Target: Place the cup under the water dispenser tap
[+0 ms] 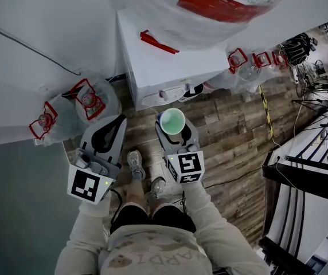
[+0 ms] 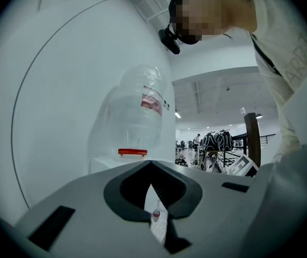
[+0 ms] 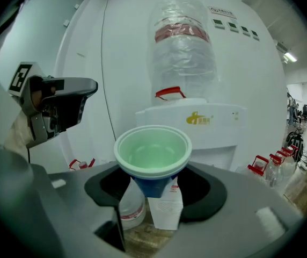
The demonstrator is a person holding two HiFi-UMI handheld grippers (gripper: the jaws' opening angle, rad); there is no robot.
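Note:
A cup (image 1: 172, 121) with a pale green inside and a blue outside stands upright between the jaws of my right gripper (image 1: 172, 126), which is shut on it. The cup (image 3: 152, 152) hangs in front of the white water dispenser (image 3: 210, 120), a short way out from its front panel. In the head view the dispenser (image 1: 164, 67) is just beyond the cup, its taps (image 1: 164, 94) on the front face. My left gripper (image 1: 111, 129) hovers to the left of the cup, its tips meeting with nothing between them. The same dispenser (image 2: 116, 163) appears past the left gripper (image 2: 151, 164).
A large clear water bottle (image 3: 183, 42) sits on top of the dispenser. Empty bottles with red handles (image 1: 89, 99) lie against the wall on the left, more (image 1: 238, 59) to the dispenser's right. Cables (image 1: 319, 96) and a black railing (image 1: 307, 171) are at right. The person's shoes (image 1: 135, 165) stand on the wood floor.

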